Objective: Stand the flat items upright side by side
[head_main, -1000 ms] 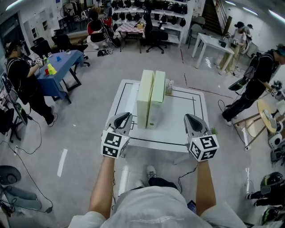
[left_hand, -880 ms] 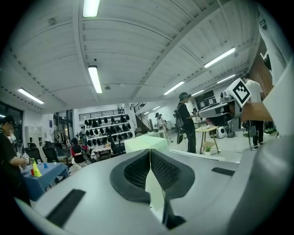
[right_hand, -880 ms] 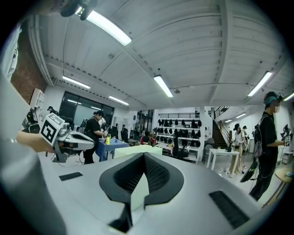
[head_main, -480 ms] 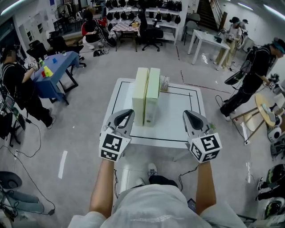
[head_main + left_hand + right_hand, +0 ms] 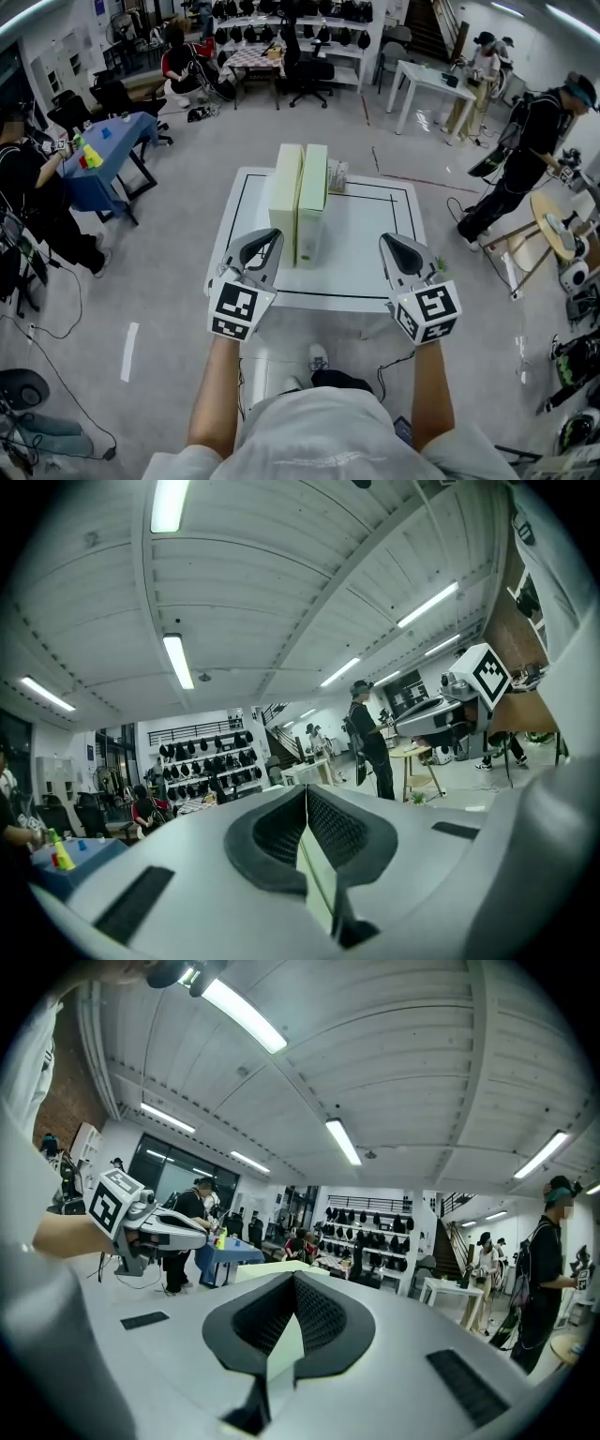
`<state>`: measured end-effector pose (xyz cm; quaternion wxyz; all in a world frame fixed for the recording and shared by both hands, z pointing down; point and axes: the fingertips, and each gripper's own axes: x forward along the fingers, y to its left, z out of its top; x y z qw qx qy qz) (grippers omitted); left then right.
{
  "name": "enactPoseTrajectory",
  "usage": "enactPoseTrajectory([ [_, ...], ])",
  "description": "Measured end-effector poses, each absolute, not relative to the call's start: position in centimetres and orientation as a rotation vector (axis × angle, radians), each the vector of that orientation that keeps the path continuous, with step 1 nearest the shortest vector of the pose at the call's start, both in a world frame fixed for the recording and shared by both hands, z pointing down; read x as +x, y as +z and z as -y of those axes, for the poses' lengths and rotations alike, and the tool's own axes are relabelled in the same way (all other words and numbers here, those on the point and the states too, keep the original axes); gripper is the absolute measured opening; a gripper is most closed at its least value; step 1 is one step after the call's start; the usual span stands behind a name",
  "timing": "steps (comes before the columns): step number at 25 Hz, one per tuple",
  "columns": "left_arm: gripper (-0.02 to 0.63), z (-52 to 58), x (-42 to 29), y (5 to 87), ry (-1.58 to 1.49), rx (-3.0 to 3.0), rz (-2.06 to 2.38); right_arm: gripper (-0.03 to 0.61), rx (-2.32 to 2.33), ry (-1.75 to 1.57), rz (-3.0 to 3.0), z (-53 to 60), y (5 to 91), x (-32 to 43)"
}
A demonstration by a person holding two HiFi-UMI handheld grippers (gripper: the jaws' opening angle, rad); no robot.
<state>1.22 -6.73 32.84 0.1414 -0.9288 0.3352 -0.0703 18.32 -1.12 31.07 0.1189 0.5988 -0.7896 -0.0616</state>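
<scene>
Two pale green flat boxes, the left one (image 5: 285, 202) and the right one (image 5: 312, 202), stand upright side by side, touching, on the white table (image 5: 375, 244). My left gripper (image 5: 265, 240) hovers at the table's near edge, left of the boxes, shut with nothing in it. My right gripper (image 5: 395, 244) hangs level with it on the right, also shut and holding nothing. In the left gripper view the pads (image 5: 328, 827) meet along a line, with a strip of pale box (image 5: 317, 878) showing below. The right gripper view shows its pads (image 5: 314, 1312) closed too.
A small printed carton (image 5: 336, 175) stands just behind the boxes. A black line frames the table's working area. People stand around: one at the right (image 5: 530, 150), one at the left by a blue table (image 5: 103, 150). Chairs and shelves fill the back.
Both grippers have risen a little at the table's near edge, the left one more. The two boxes have stayed upright and in place.
</scene>
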Motion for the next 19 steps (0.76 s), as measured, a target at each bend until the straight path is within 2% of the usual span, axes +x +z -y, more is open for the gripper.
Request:
enactPoseTrajectory([
  [19, 0.021, 8.3, 1.5, 33.6, -0.177, -2.727, -0.977, 0.028, 1.732, -0.149, 2.269, 2.9, 33.1, 18.1],
])
